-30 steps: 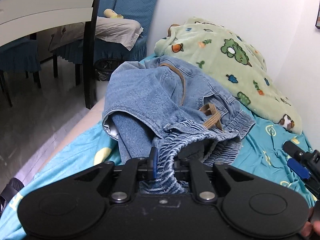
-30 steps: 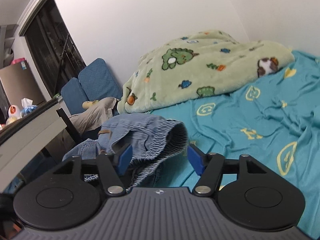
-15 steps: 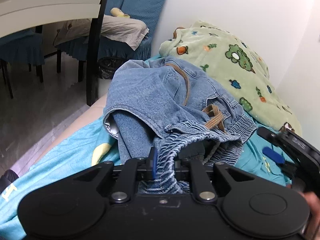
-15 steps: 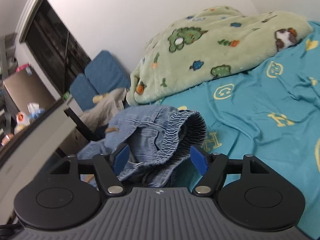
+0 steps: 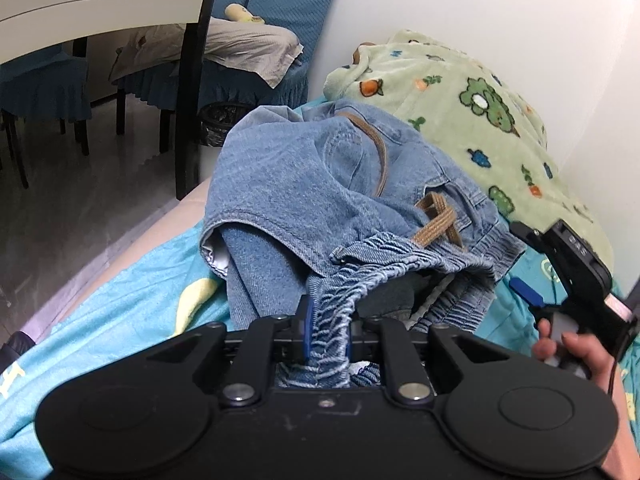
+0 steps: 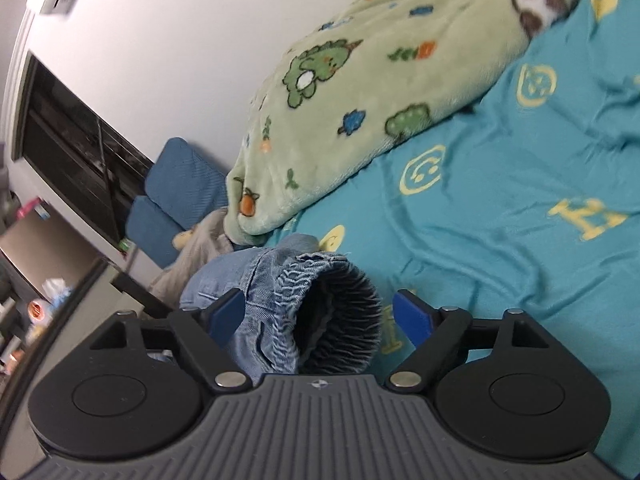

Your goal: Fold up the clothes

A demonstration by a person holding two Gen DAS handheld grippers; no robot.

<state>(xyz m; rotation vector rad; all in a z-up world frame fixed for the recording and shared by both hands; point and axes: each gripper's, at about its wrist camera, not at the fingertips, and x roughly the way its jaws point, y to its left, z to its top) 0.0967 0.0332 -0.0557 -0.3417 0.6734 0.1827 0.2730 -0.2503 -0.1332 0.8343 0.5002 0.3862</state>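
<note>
A pair of blue denim jeans (image 5: pixel 320 184) with a tan drawstring lies bunched on the teal bed sheet (image 5: pixel 132 300). My left gripper (image 5: pixel 327 332) is shut on the elastic waistband. In the right wrist view my right gripper (image 6: pixel 320 316) is open, its blue fingers (image 6: pixel 414 316) either side of the waistband opening of the jeans (image 6: pixel 320 312). The right gripper (image 5: pixel 560 276) also shows in the left wrist view at the right, beside the waistband, held by a hand.
A green fleece blanket (image 5: pixel 460 108) with cartoon prints lies along the white wall; it also shows in the right wrist view (image 6: pixel 380 92). Blue-covered chairs (image 5: pixel 256 40) and a table leg (image 5: pixel 192 92) stand on the floor beyond the bed's left edge.
My right gripper has moved in close to the jeans, its open fingers now around the waistband opening. My left gripper stays shut on the waistband.
</note>
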